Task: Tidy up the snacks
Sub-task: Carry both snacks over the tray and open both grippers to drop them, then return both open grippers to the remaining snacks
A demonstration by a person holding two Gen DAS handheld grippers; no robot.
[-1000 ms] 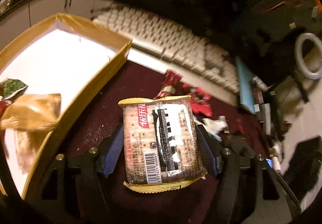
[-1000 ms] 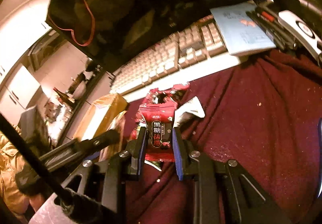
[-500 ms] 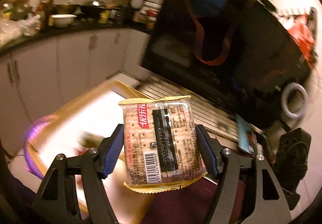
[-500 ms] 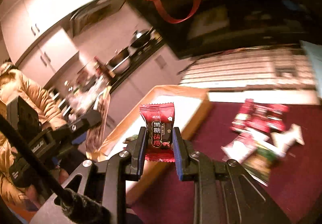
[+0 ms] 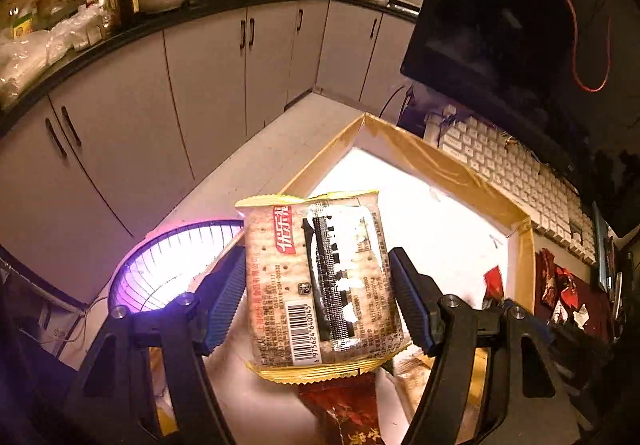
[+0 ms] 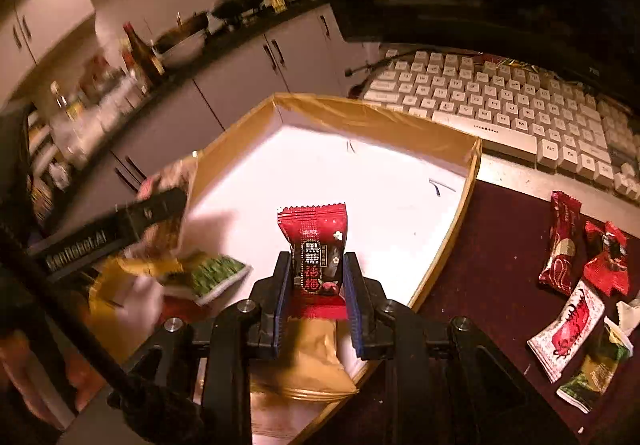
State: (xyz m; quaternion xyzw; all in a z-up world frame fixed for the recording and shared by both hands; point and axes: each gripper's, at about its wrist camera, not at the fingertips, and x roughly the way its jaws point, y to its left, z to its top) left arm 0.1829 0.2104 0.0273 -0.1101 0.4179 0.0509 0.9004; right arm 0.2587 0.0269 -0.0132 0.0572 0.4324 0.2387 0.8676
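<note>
Left gripper (image 5: 318, 297) is grasping a cracker packet (image 5: 320, 285); right gripper (image 6: 314, 295) is clamping a red candy (image 6: 316, 249), the box (image 6: 400, 117) lying toward twelve o'clock.

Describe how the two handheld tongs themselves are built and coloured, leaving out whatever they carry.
Both are alike. The left tongs have matte black angular arms with silver screw heads and blue ribbed pads on the inner faces. The right tongs match: black frame, silver screws, blue ribbed pads. In the right wrist view, white lettering runs along the left tongs' black side.
</note>
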